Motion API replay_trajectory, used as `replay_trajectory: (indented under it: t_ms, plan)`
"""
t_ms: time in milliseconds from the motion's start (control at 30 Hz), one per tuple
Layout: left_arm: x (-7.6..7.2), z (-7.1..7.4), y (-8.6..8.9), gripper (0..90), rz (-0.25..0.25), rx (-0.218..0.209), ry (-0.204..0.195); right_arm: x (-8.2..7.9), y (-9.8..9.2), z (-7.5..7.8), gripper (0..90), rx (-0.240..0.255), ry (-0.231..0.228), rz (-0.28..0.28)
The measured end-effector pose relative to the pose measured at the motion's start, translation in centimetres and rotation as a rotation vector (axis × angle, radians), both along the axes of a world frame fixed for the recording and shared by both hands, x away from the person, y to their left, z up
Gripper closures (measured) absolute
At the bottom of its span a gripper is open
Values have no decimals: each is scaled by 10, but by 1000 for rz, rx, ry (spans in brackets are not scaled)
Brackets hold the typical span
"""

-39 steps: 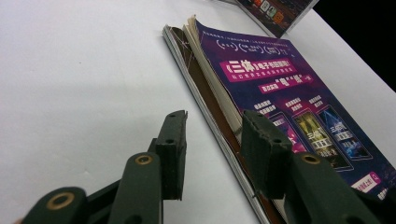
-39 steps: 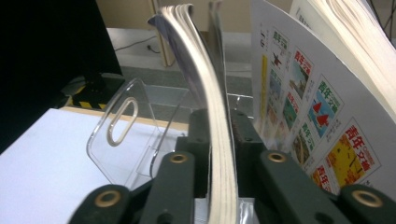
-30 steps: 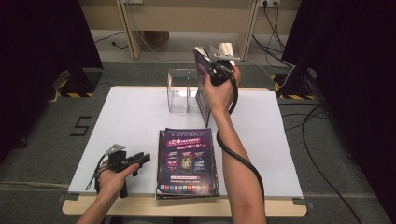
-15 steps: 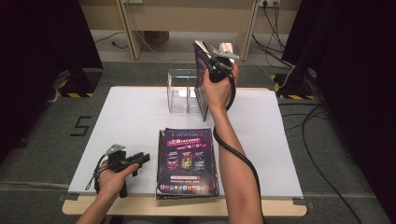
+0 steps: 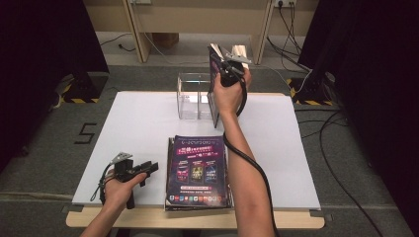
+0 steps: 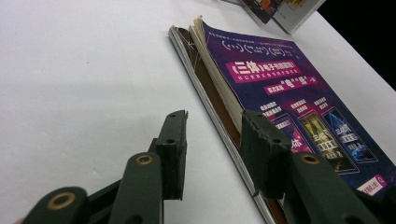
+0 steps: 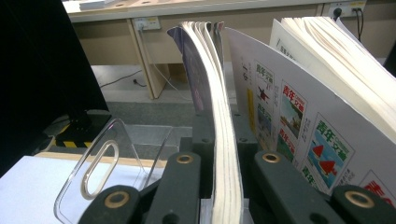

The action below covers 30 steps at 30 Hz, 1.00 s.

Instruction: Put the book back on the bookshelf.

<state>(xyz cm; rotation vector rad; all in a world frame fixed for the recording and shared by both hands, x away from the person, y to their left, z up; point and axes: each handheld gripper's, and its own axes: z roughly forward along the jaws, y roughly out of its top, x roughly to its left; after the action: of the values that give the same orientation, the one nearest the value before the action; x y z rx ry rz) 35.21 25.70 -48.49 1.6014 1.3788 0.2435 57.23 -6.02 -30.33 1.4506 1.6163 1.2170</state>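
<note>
At the far middle of the surface (image 5: 148, 123), right claw (image 5: 228, 66) clenched on a magazine (image 5: 215, 84), gripped by its edge and held upright, apparently lined up to slot on edge into the clear acrylic holder (image 5: 192, 96) just left of it. Already standing beside it, another magazine (image 7: 317, 130), probably filed. At the near left, left claw (image 5: 148, 169) released and idle, just left of the flat stack of magazines (image 5: 197, 170), likely placed for the next pick.
</note>
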Motion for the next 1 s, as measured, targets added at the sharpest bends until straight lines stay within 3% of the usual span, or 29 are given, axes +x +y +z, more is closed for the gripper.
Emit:
replay_trajectory:
  t_ms: [200, 267, 833, 1000]
  plan:
    - [0, 0, -1, 607, -2, 0, 0, 2, 1, 0, 837, 2, 7, -18]
    - [-1, 0, -2, 607, -2, 1, -2, 2, 1, 1, 814, -18, 8, -19]
    - [-1, 0, -3, 606, -7, 3, -1, -9, 0, 5, 703, -21, 9, 8]
    - [-2, 0, -4, 606, -8, 4, -2, -13, -4, 7, 775, -15, 20, 13]
